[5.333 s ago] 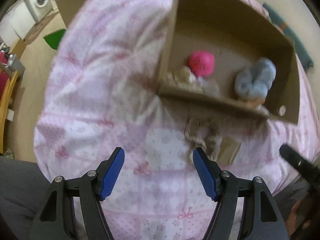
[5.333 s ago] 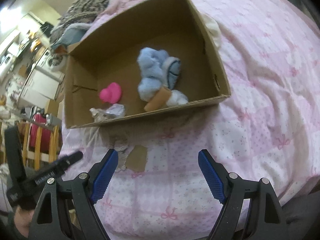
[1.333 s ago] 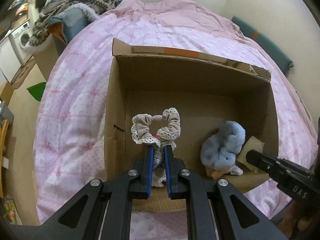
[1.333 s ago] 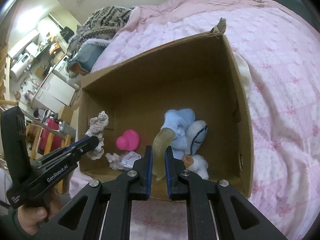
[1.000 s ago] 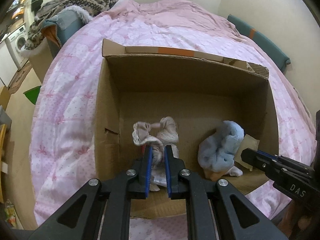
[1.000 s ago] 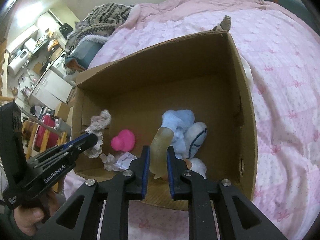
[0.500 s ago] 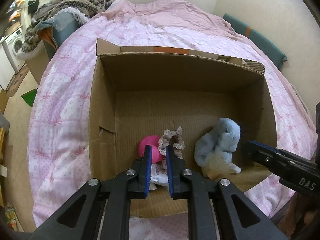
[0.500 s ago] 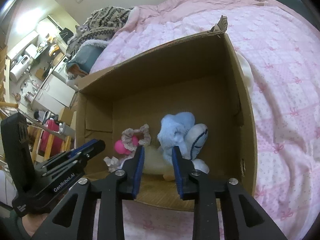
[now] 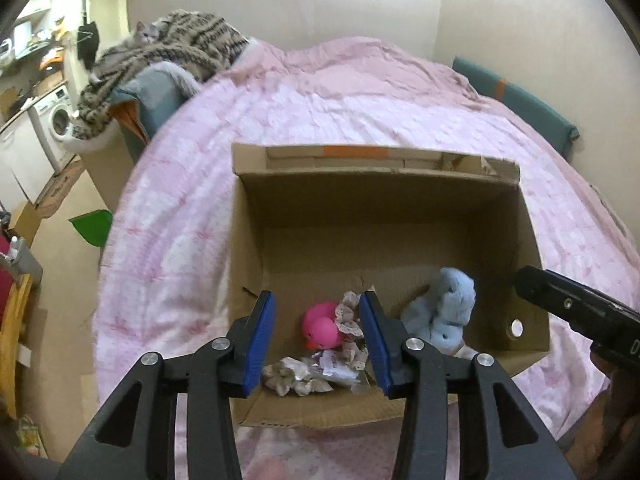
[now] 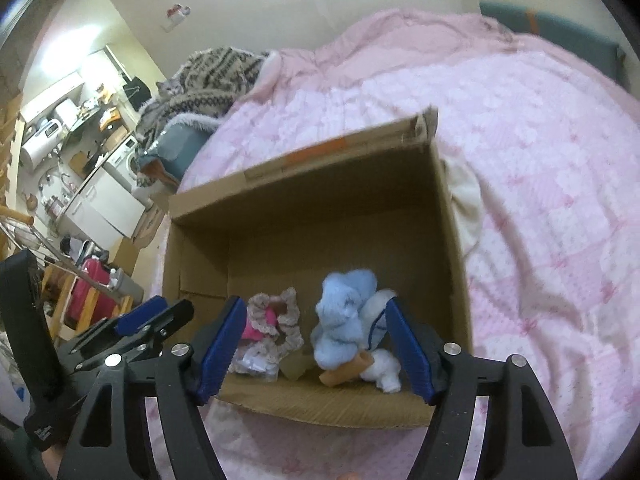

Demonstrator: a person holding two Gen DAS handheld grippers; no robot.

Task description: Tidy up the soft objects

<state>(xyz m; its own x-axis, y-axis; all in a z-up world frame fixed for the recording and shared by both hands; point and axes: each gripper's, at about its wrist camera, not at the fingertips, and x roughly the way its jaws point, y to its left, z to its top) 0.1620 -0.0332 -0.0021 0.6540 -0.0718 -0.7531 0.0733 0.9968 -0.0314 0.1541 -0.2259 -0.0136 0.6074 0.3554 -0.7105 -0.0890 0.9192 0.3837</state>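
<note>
Two tools hang above the near edge of the cardboard box. The left tool has its jaws opening, nothing pressed between the blue pads; the right tool also has its jaws opening, wider, and grips nothing.

One cardboard box sits on the pink bed, and all the soft things lie along the box's near wall. Counted there: one pink rubber duck near the box's left corner; one lace scrunchie touching the duck; one crumpled clear wrapper against the near wall, in front of the duck; one pale yellowish soft piece just right of the scrunchie; one light blue plush toy toward the box's right side; one tan tube-shaped piece and one small white plush bit at the foot of the blue toy. The far half of the box floor is bare cardboard.
</note>
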